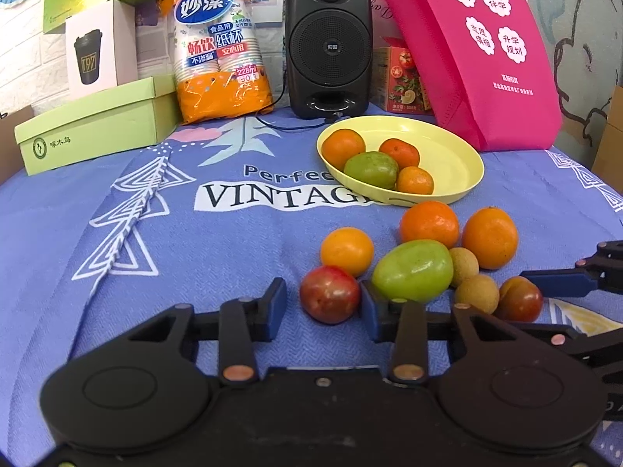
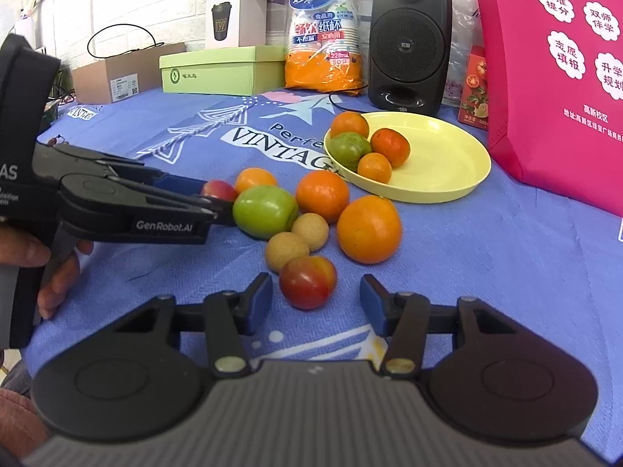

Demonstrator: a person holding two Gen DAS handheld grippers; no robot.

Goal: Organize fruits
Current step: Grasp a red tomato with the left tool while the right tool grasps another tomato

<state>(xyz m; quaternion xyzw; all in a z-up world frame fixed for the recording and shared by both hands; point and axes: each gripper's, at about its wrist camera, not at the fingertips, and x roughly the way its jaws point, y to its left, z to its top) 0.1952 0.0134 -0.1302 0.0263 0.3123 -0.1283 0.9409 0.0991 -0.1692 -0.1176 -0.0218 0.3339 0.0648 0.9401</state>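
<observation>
Blue woven cloth covers the table and carries the loose fruit pile near both tools. The yellow plate sits beyond the pile and already holds four fruits: three orange, one green.

**Left gripper**: jaws apart, straddling a red plum. The right-hand pad appears to touch or nearly touch the plum, and the large green fruit presses close behind that same pad.

**Right gripper**: jaws apart, a second red plum lying just ahead of the gap, nearer the left pad.

**Procedure, as judged from the layout:**
1. Centre each plum between the pads before closing; an off-centre squeeze is likely to roll a round fruit out sideways.
2. On the left side, keep the outer pad clear of the green fruit, otherwise closing may nudge the whole cluster.
3. Close gently. Plum skin is smooth, glossy and probably soft; it may bruise or slip.
4. Lift straight up, then carry to a bare part of the plate.

**Materials:** the two small tan fruits look matte and rough-skinned. The oranges are dimpled and firm-looking. The plate looks like smooth plastic with a shallow rim, so round fruit may roll once released.
</observation>
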